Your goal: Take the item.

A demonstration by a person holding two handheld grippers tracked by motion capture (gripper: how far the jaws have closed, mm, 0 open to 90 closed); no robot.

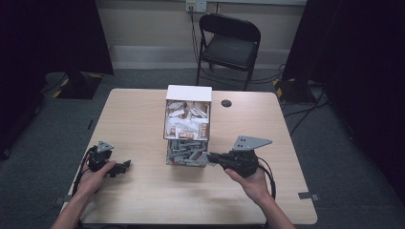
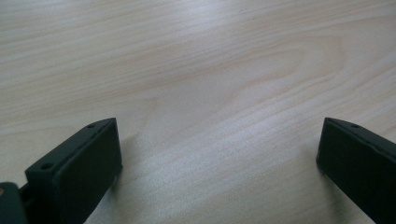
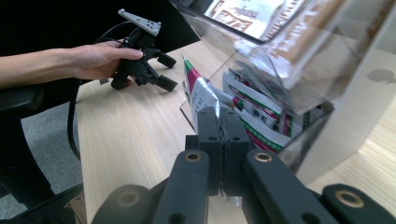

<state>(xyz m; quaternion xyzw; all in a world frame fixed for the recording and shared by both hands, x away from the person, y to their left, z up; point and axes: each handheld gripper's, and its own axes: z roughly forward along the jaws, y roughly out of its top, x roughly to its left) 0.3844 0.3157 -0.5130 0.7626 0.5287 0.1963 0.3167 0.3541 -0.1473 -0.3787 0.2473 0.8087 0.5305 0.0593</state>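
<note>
I have the right gripper [image 3: 219,116] clamped on a sachet [image 3: 201,95] at the dispenser's [image 1: 188,125] lower tray, six o'clock side, left gripper [image 2: 219,154] idle with jaws apart; next I should draw it clear.

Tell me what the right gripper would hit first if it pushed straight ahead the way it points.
Probably the sachets in the clear dispenser's lower tray: the right gripper, shut on one silver sachet, points into that opening. Depth is hard to judge.

A pale wooden counter [image 1: 143,119] carries a clear dispenser box [image 1: 188,125] of sachets at its middle. A small dark disc [image 1: 226,103] lies just right of the box, near the far edge.
</note>
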